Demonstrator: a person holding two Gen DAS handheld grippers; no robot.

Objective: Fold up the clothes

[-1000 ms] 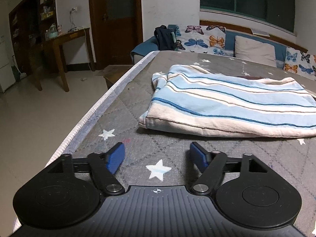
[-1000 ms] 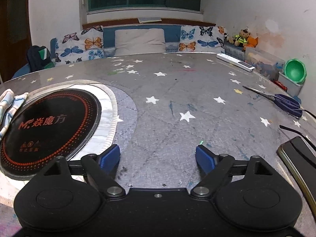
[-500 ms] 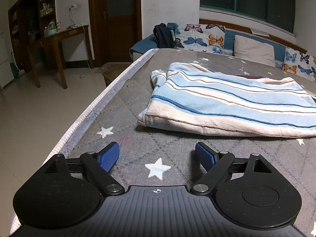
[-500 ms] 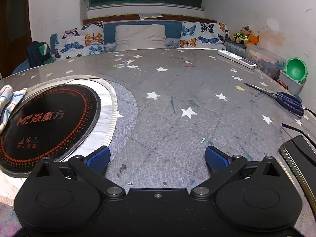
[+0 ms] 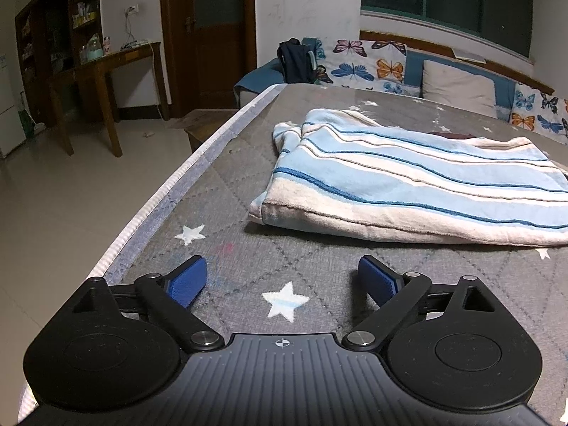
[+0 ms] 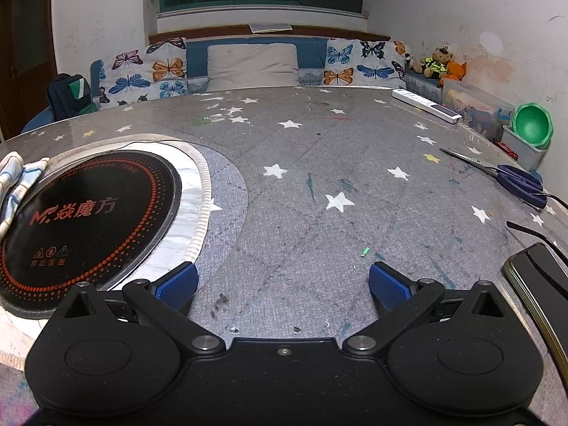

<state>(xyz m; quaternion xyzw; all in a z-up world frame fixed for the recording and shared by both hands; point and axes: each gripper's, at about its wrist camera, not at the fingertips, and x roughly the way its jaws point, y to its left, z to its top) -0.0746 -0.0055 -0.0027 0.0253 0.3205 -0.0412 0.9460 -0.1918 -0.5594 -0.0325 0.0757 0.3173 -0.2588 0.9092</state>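
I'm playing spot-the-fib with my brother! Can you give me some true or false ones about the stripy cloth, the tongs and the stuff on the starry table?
1. The left tongs are pinching the striped cloth. False: they are open and short of it.
2. The cloth has blue and white stripes. True.
3. The right tongs are open and hold nothing. True.
4. Purple-handled scissors lie on the starry table. True.
5. The black round cooktop is covered by the cloth. False: its top is bare, and the cloth only shows at its left edge.
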